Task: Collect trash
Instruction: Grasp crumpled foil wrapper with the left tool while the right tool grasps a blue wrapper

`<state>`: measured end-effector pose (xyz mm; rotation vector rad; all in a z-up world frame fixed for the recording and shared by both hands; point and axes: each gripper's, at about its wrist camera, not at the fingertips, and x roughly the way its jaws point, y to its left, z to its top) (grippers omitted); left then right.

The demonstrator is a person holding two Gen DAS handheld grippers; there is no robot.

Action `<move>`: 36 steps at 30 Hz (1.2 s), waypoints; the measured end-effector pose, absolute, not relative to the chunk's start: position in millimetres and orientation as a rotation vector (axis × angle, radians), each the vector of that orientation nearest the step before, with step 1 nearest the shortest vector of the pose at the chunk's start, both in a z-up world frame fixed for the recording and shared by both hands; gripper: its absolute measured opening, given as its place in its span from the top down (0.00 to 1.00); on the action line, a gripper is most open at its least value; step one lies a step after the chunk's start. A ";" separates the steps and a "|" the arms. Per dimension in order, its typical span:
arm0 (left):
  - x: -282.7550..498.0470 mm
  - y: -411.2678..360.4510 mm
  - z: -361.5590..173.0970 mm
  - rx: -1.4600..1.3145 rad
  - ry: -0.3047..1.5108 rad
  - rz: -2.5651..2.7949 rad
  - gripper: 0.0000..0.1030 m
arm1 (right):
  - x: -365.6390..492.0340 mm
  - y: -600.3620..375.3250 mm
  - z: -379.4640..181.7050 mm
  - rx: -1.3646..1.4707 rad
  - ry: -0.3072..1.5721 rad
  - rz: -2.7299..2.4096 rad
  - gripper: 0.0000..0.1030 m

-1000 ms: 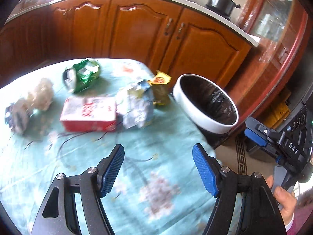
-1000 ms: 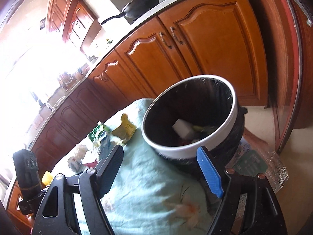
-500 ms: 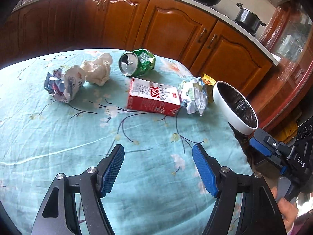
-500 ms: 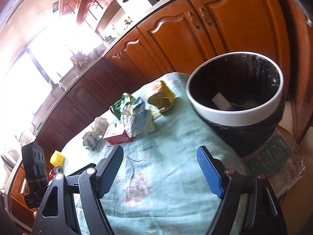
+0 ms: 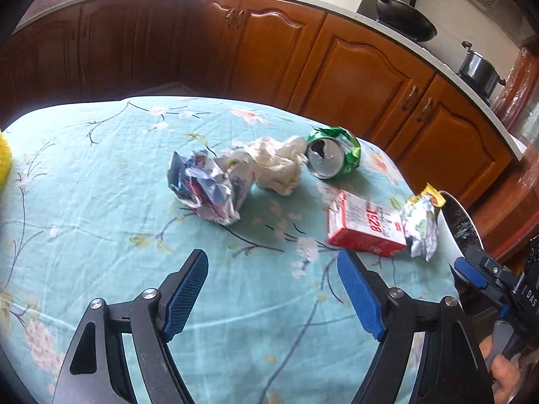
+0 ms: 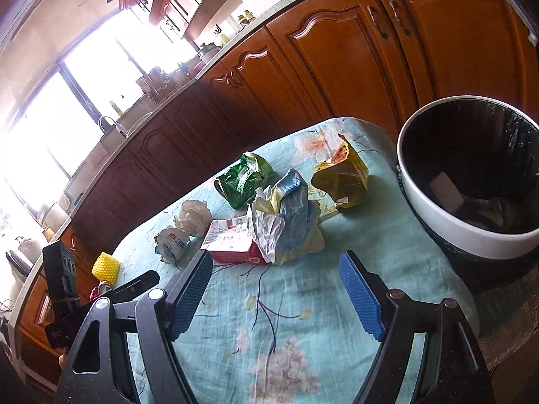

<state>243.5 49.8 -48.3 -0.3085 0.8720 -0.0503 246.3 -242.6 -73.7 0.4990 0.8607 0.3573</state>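
Observation:
Trash lies on a floral teal tablecloth point(image 5: 101, 202): a crumpled printed wrapper point(image 5: 205, 188), a white tissue wad point(image 5: 276, 165), a crushed green can point(image 5: 331, 156), a red and white carton point(image 5: 367, 227) and a crumpled foil wrapper point(image 5: 419, 225). My left gripper point(image 5: 273, 299) is open and empty, above the cloth short of the printed wrapper. My right gripper point(image 6: 276, 298) is open and empty, short of the carton point(image 6: 232, 240) and foil wrapper point(image 6: 286, 222). A yellow bag point(image 6: 340, 178) and the green can point(image 6: 244, 180) lie beyond. The white-rimmed bin point(image 6: 471, 232) with a black liner stands at the table's right edge.
Wooden kitchen cabinets point(image 5: 337, 64) run behind the table. A yellow ridged object point(image 6: 106, 266) sits at the table's far left. The bin point(image 5: 451, 232) holds some trash. A wok point(image 5: 404, 20) and pot point(image 5: 478, 70) sit on the counter.
Both grippers have swung left, away from the bin and toward the trash on the table. The left view now centres on the printed wrapper and tissue. Both stay open.

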 end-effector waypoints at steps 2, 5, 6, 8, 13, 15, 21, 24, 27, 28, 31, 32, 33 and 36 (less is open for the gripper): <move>255.9 58.6 -47.6 -0.296 0.870 -0.018 0.23 | 254.6 -238.6 -74.8 0.487 0.864 0.360 0.23; 274.5 69.7 -49.3 -0.274 0.870 0.018 0.22 | 264.2 -233.1 -75.9 0.470 0.865 0.361 0.23; 281.1 72.2 -50.5 -0.268 0.877 0.024 0.21 | 267.8 -230.8 -76.7 0.462 0.864 0.359 0.23; 292.0 75.8 -52.3 -0.261 0.872 0.038 0.21 | 274.6 -227.8 -79.0 0.450 0.868 0.351 0.23; 311.8 73.7 -60.9 -0.210 0.865 0.031 0.21 | 291.1 -222.5 -91.1 0.459 0.900 0.344 0.23; 318.4 70.7 -68.1 -0.178 0.877 0.035 0.24 | 293.7 -221.2 -94.6 0.451 0.911 0.334 0.24; 313.6 65.2 -69.0 -0.107 0.839 0.021 0.65 | 288.1 -216.0 -93.2 0.427 0.918 0.332 0.67; 302.2 65.4 -61.4 -0.128 0.838 -0.013 0.83 | 280.0 -216.2 -87.2 0.424 0.898 0.338 0.71; 284.3 62.7 -52.8 -0.139 0.827 -0.037 0.85 | 270.1 -217.8 -79.4 0.437 0.877 0.356 0.71; 277.9 60.4 -50.1 -0.147 0.823 -0.054 0.85 | 267.3 -218.7 -77.1 0.442 0.871 0.362 0.71; 256.5 51.5 -39.1 -0.165 0.808 -0.107 0.85 | 253.6 -223.5 -68.8 0.457 0.857 0.378 0.71; 249.4 46.6 -35.4 -0.165 0.802 -0.124 0.85 | 249.5 -225.6 -66.6 0.461 0.853 0.381 0.71; 242.6 43.3 -31.2 -0.166 0.797 -0.140 0.85 | 244.7 -227.6 -64.2 0.460 0.847 0.379 0.71; 228.3 28.2 -23.0 -0.175 0.786 -0.196 0.85 | 231.6 -237.2 -58.8 0.463 0.830 0.369 0.71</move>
